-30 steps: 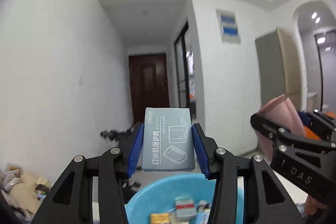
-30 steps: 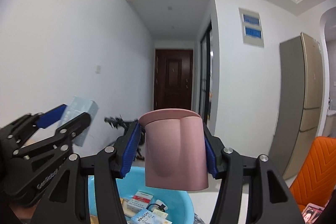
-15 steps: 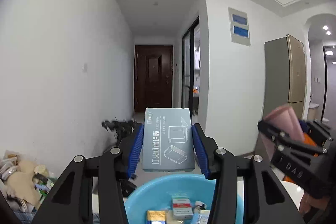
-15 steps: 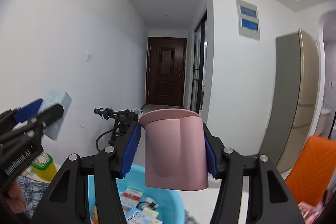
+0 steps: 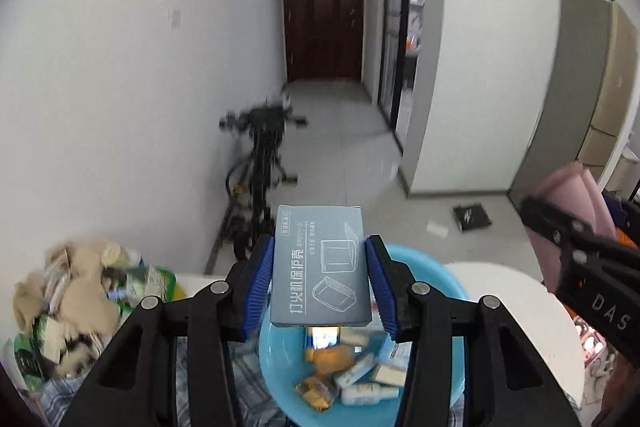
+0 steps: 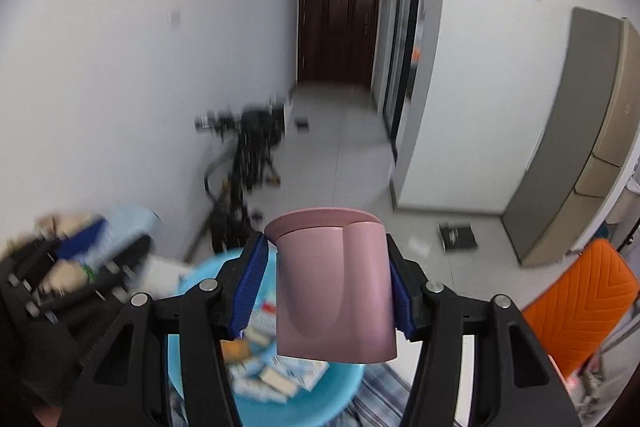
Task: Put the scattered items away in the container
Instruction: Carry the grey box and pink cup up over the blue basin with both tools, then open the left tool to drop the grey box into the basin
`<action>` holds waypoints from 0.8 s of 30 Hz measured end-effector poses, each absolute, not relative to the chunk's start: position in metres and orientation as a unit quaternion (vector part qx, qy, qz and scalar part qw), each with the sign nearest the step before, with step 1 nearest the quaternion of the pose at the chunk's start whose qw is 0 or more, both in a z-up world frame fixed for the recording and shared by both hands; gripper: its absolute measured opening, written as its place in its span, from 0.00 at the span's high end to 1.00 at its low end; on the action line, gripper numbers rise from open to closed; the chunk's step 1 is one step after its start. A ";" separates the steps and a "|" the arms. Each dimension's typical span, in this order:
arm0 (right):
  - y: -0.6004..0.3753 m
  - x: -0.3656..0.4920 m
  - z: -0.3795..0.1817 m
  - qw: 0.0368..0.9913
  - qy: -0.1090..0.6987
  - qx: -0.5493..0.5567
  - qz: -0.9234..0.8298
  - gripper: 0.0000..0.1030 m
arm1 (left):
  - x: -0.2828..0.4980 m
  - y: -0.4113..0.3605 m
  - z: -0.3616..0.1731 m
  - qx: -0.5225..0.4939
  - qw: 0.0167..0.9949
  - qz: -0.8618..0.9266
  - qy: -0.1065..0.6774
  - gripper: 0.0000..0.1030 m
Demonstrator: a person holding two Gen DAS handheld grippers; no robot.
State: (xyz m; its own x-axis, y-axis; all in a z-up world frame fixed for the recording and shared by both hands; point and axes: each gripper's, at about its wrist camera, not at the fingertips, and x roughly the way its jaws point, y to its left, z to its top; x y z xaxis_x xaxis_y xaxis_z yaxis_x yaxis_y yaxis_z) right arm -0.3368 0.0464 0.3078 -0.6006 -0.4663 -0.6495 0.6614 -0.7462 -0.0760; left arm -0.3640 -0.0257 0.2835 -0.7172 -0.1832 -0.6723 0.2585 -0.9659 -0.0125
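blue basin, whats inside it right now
The blue basin holds small boxes, an orange packet and white tubes. The grey box and left gripper cover its far part.

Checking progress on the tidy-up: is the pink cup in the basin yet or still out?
Out. The right gripper holds the pink cup upright above the blue basin, which already contains small packets.

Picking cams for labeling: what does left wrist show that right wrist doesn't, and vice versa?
Left wrist only: the grey-blue printed cardboard box face-on in the left gripper, and the white round tabletop. Right wrist only: the orange padded chair, and the pink plastic cup full-on in the right gripper. Both: the light blue plastic basin of small packets below the jaws, the black bicycle, the dark wooden door.
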 end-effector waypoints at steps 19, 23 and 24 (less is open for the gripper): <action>0.037 -0.411 0.118 0.295 0.192 0.556 -0.753 0.47 | -0.413 -0.036 0.103 0.554 0.076 -0.825 0.081 0.53; 0.026 -0.415 0.124 0.296 0.198 0.550 -0.756 0.47 | -0.420 -0.036 0.105 0.548 0.071 -0.829 0.085 0.53; 0.024 -0.415 0.125 0.297 0.200 0.549 -0.756 0.47 | -0.423 -0.034 0.107 0.548 0.069 -0.830 0.085 0.53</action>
